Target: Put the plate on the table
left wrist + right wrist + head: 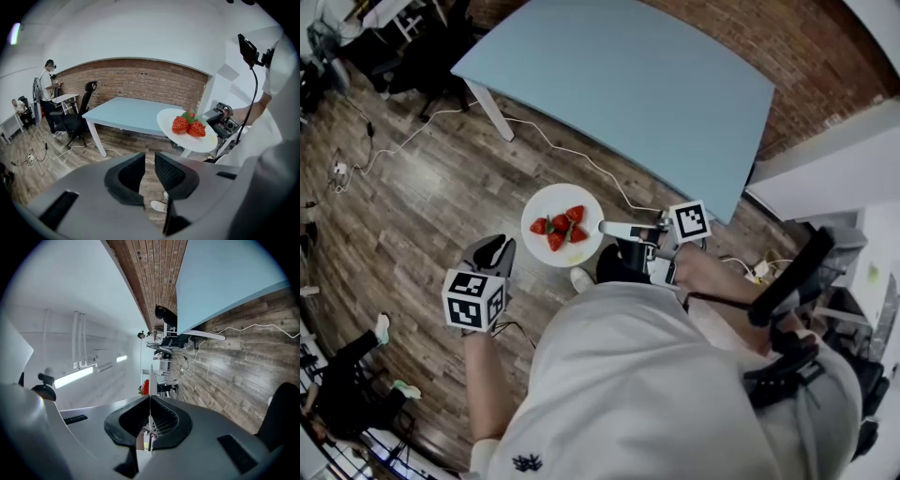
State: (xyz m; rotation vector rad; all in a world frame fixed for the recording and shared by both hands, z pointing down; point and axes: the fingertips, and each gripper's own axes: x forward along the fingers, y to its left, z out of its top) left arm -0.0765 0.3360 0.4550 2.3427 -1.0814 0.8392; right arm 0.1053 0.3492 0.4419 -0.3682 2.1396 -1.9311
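Short of the table [628, 84], the plate [542, 202] is pinched level by the right gripper [605, 228], sparing the strawberries [561, 230]; the left gripper [494, 253] is spread, empty.

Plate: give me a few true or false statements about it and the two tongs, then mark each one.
1. The plate rests on the table. False: it is held in the air over the floor, short of the table.
2. The right tongs are shut on the plate's rim. True.
3. Strawberries lie on the plate. True.
4. The left tongs grip the plate as well. False: they are open, empty and apart from it.
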